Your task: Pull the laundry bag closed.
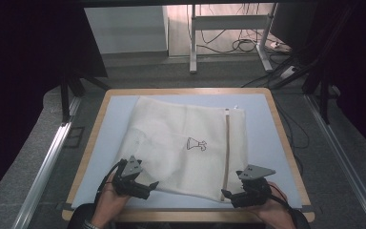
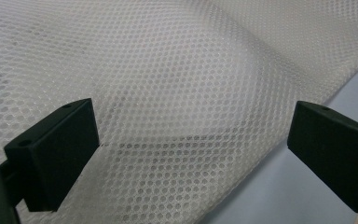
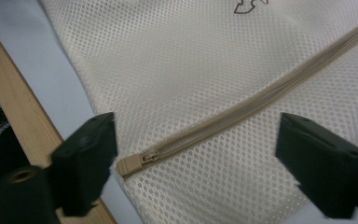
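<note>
A cream mesh laundry bag [image 1: 186, 143] lies flat on the table, a beige zipper [image 1: 227, 143] running along its right side and a small dark print [image 1: 196, 143] near its middle. My left gripper [image 1: 145, 187] hovers at the bag's near left edge, jaws wide apart over the mesh [image 2: 177, 93]. At the near right corner my right gripper [image 1: 228, 195] stands open. Its jaws straddle the zipper's near end, where the beige slider [image 3: 137, 162] lies between them, not pinched. The zipper [image 3: 261, 93] looks closed along its length.
The table has a pale blue mat [image 1: 107, 138] with a wooden rim [image 1: 286, 143]. Wooden rim [image 3: 18, 121] and blue mat [image 3: 42, 65] show beside the bag in the right gripper view. Beyond the table are a desk frame [image 1: 228, 28] and floor cables [image 1: 248, 45].
</note>
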`<control>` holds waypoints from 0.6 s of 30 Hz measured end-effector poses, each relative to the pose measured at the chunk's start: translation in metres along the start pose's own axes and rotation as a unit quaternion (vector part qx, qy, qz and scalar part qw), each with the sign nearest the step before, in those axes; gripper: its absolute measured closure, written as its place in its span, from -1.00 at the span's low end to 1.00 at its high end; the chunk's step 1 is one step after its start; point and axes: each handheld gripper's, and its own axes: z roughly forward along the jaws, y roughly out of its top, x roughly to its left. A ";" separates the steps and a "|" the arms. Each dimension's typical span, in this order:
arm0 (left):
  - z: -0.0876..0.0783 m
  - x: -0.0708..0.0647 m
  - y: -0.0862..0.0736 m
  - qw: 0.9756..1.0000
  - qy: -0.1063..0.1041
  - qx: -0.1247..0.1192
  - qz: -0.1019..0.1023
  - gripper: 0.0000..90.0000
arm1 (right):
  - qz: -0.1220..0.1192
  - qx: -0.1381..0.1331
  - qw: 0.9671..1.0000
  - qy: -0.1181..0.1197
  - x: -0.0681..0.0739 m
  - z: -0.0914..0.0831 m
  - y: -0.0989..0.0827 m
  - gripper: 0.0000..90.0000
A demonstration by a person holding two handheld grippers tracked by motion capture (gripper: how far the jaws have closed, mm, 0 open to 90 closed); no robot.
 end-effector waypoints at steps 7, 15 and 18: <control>0.001 -0.001 0.000 1.000 0.000 0.005 0.000 -0.96 | -0.053 0.030 0.998 0.014 0.009 0.003 0.001 -0.06; 0.002 -0.001 0.000 1.000 0.006 0.012 0.003 -0.96 | -0.085 0.036 0.995 0.039 0.019 0.006 0.003 0.33; 0.003 -0.001 -0.001 1.000 0.007 0.015 0.002 -0.96 | -0.088 0.038 0.994 0.050 0.021 0.008 0.003 0.38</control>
